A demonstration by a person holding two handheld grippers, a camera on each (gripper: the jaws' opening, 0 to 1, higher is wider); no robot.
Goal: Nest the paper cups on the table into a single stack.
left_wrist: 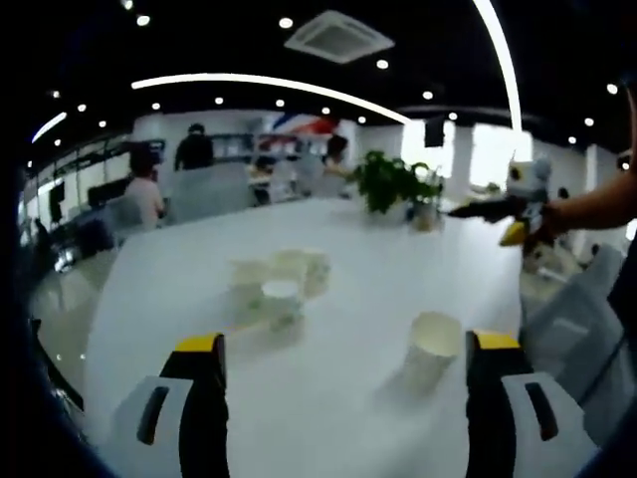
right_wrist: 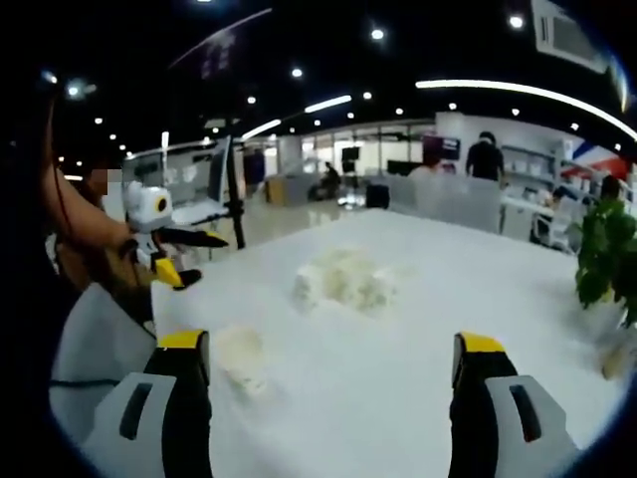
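A single pale paper cup stands upright on the white table, just inside my left gripper's right jaw. Further out sits a loose cluster of paper cups, one upright at its front, the others blurred. My left gripper is open and holds nothing. My right gripper comes in from the right, held above the table's far side. In the right gripper view the lone cup is low on the left and the cluster lies ahead. My right gripper is open and holds nothing. The left gripper shows at the left.
A potted green plant stands at the far end of the table. Grey chairs stand along the table's edge. People sit and stand at desks in the background.
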